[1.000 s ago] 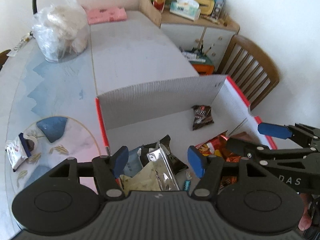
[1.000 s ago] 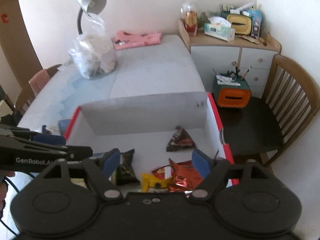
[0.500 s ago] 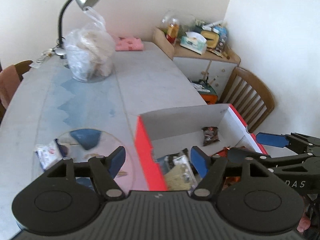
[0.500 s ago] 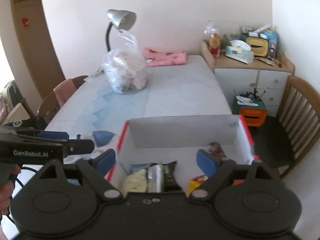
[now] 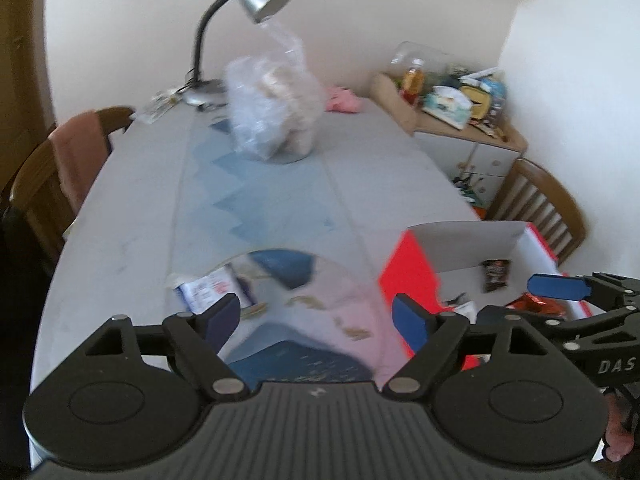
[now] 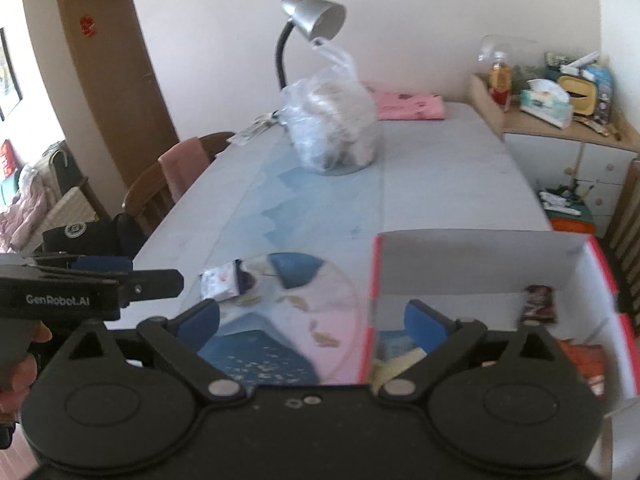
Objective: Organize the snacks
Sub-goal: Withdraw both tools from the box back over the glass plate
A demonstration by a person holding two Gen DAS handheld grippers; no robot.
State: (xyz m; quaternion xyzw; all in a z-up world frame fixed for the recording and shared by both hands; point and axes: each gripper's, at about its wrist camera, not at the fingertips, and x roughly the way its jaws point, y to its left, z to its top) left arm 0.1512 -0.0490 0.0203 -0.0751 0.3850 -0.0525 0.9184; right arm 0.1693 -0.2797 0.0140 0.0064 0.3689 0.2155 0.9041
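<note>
A red-and-white cardboard box (image 5: pixel 412 276) (image 6: pixel 460 256) stands on the table at the right and holds several snack packets; a dark one (image 6: pixel 538 304) (image 5: pixel 495 274) lies by its far wall. One white-and-blue snack packet (image 5: pixel 206 290) (image 6: pixel 222 280) lies on a round glass plate (image 5: pixel 328 280) (image 6: pixel 320 300) left of the box. My left gripper (image 5: pixel 316 316) is open and empty above the plate. My right gripper (image 6: pixel 312 322) is open and empty, over the plate and the box's left wall.
A clear plastic bag (image 6: pixel 332 128) of food and a silver desk lamp (image 6: pixel 312 20) stand mid-table at the back, next to a pink cloth (image 6: pixel 408 106). Wooden chairs (image 5: pixel 60 168) (image 5: pixel 540 204) stand on both sides. A cluttered cabinet (image 6: pixel 560 128) is at the right.
Both grippers have risen and swung left, away from over the box towards the plate with the loose packet. Both stay open and empty.
</note>
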